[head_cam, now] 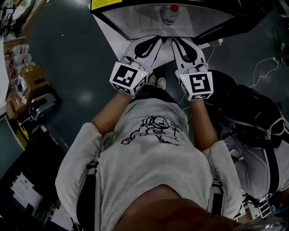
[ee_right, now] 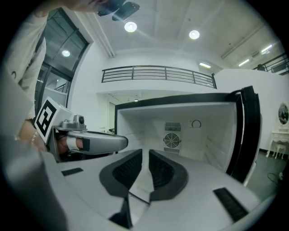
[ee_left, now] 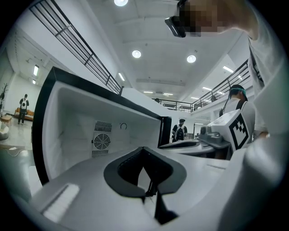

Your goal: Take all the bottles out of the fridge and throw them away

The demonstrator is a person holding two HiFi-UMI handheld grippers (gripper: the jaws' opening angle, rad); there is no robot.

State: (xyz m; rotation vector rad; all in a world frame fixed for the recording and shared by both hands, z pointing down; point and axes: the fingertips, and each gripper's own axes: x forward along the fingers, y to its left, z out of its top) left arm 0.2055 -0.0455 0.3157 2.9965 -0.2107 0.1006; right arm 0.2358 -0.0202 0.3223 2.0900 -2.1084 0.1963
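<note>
A clear bottle with a red cap [head_cam: 170, 13] stands upright inside the open white fridge [head_cam: 135, 18] at the top of the head view. My left gripper [head_cam: 159, 39] and right gripper [head_cam: 174, 41] are side by side just in front of the fridge opening, short of the bottle. The left gripper [ee_left: 143, 149] has its jaws closed tip to tip on nothing. Only a thin slit shows between the jaws of the right gripper [ee_right: 145, 153], which hold nothing. Both gripper views show the fridge's back wall with a fan vent [ee_right: 172, 140], but no bottle.
The black-edged fridge door [ee_right: 246, 135] stands open on the right. A dark bag or bin [head_cam: 253, 117] and a white cable [head_cam: 266, 63] lie to the right on the floor. Cardboard boxes [head_cam: 34, 76] sit at the left. People [ee_left: 179, 131] stand far off.
</note>
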